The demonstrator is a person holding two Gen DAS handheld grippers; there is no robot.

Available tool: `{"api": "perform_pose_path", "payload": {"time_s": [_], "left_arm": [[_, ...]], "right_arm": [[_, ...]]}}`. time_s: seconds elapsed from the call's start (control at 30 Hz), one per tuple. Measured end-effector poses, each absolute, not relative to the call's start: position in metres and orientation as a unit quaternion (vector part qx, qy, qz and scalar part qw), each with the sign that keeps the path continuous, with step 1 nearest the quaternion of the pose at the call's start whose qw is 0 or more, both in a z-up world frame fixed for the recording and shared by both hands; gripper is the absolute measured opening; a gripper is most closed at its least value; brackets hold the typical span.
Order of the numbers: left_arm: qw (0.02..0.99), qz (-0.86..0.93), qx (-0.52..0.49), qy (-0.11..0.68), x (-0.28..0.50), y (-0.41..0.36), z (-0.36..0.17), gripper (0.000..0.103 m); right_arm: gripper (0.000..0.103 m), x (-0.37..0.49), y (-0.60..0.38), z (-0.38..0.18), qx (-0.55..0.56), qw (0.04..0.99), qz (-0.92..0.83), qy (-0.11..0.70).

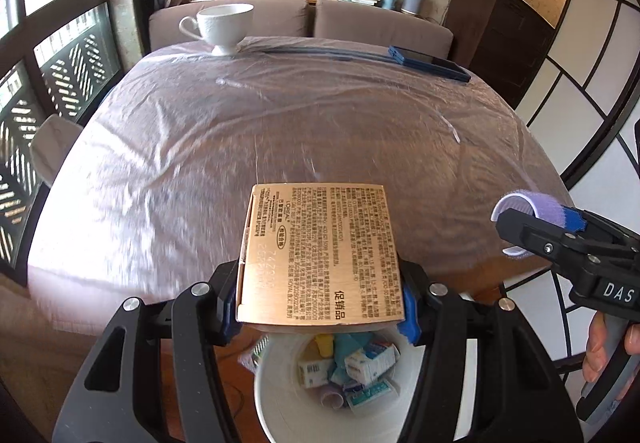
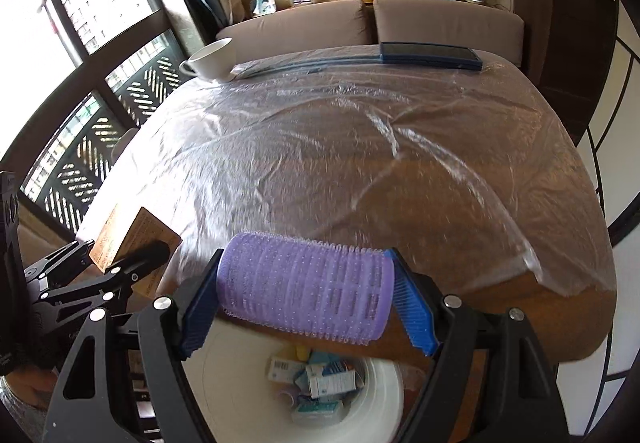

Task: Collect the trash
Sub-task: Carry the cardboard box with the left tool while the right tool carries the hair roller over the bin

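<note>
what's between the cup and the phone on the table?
Only a dark strip under the plastic sheet, running from the cup to the phone; nothing else, clearest in the right wrist view.

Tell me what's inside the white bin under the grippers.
The white bin holds small medicine-type cartons and a purple roller. Whatever lies beneath that pile is hidden, and the gold box covers its far rim.

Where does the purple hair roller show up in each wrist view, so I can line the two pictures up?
Left wrist view: the purple hair roller sits at the right edge, end-on, clamped in the right gripper.
Right wrist view: the roller lies low and centre, sideways between the blue fingers, above the white bin.
Shared landmark: the white cup at the table's far left corner.
</note>
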State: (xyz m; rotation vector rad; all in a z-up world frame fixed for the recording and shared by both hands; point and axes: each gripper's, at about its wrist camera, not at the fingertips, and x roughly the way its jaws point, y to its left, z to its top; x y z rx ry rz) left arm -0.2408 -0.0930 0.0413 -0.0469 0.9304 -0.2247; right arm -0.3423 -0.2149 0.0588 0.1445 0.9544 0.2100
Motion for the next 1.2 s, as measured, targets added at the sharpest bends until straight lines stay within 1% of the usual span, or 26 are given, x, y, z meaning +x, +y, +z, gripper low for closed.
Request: {"api": "perform_pose_path", "payload": {"time_s": [0.3,0.57,1.2], "left_arm": [[0.872,-0.084,-0.032,0.481,-0.302,-0.110,0.018,0.059],[0.864,-0.080,-0.014,0.497,-0.325,-0.114,0.004,0.059],[0.831,-0.112,0.031,0.544,-0.327,-0.117,-0.044,0.059]], "right_arm": [[0.076,-0.406,-0.230,0.041,0.059,0.864,0.136,0.482],[0.076,-0.436,-0.226,0.022,0.050,0.852,0.135,0.504],[0.076,-0.429,-0.201,-0.033,0.043,0.828,0.099,0.551]]}}
